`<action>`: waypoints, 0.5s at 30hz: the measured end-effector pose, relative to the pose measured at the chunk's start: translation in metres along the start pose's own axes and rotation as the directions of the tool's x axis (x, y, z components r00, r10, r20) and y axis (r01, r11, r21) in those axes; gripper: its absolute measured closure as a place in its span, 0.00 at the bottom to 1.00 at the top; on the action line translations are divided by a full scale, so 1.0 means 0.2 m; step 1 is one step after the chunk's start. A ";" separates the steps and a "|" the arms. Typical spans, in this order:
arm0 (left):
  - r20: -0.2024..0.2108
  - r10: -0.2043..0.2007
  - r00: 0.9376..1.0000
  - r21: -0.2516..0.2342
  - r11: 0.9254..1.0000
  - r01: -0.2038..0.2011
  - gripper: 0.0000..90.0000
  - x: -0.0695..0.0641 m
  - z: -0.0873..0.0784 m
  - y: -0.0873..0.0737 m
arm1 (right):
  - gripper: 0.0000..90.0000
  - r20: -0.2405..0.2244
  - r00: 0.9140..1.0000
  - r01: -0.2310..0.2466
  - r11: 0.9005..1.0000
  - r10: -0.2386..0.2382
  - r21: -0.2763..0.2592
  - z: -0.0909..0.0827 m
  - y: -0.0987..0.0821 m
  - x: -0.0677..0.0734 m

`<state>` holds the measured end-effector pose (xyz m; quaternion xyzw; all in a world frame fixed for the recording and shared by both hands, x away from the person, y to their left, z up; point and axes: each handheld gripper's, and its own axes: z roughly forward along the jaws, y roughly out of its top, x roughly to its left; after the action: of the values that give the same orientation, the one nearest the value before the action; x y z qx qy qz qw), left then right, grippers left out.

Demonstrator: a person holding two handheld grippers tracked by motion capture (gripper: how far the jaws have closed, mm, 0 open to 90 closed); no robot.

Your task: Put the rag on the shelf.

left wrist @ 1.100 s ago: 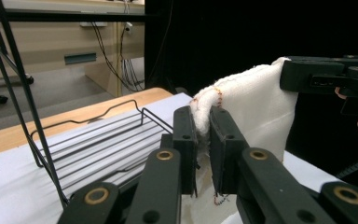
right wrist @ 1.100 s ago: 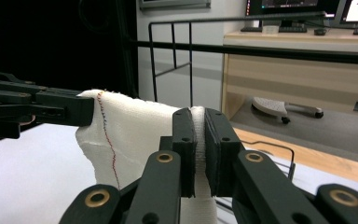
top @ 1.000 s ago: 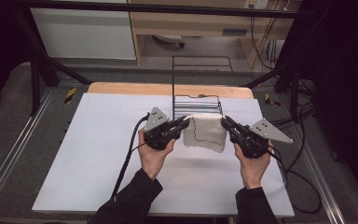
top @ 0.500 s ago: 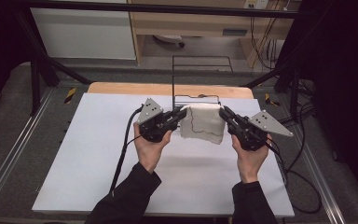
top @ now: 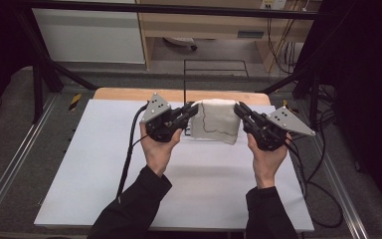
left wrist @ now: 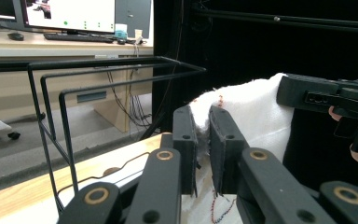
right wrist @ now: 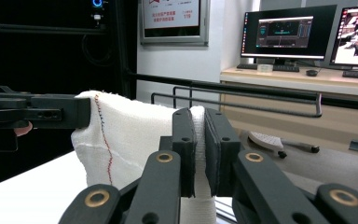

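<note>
A white cloth (top: 218, 121) with a thin stitched line hangs stretched between my two grippers above the white table. My left gripper (top: 193, 111) is shut on the cloth's left top corner; the pinched cloth (left wrist: 242, 109) rises between its jaws in the left gripper view. On the opposite corner my right gripper (top: 238, 109) is shut, with white cloth (right wrist: 121, 135) squeezed between its jaws in the right gripper view. A black wire rack (top: 185, 79) stands just behind the cloth, and the cloth's top edge is level with the rack's rails (right wrist: 242, 95).
The white table sheet (top: 99, 169) spreads in front of the hands, with a wooden strip (top: 124, 93) along its far edge. Black frame posts (top: 40, 84) stand at both sides. Cables (top: 129, 149) trail from each gripper. Monitors (right wrist: 279, 30) sit on a desk behind.
Both grippers have lifted the cloth and carried it away from the person toward the wire rack; the cloth now hangs higher and closer to the rack's rails.
</note>
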<state>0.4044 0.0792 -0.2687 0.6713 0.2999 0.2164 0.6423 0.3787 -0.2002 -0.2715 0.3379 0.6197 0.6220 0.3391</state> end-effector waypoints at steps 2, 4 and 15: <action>-0.002 0.000 1.000 -0.009 1.000 0.000 0.91 0.00 0.00 0.02 | 0.93 0.000 1.000 0.000 1.000 0.000 -0.008 0.01 0.02 0.00; -0.004 0.006 1.000 -0.017 1.000 -0.006 0.91 0.01 0.00 0.04 | 0.93 -0.001 1.000 0.000 1.000 0.000 -0.016 0.01 0.03 0.00; -0.019 0.020 1.000 -0.056 0.998 -0.021 0.91 0.03 0.02 0.14 | 0.93 0.002 1.000 0.014 0.999 -0.014 -0.050 0.05 0.14 -0.01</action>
<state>0.4150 0.0800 -0.2419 0.6541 0.2928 0.2376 0.6557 0.3882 -0.1966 -0.2433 0.3254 0.6060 0.6348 0.3522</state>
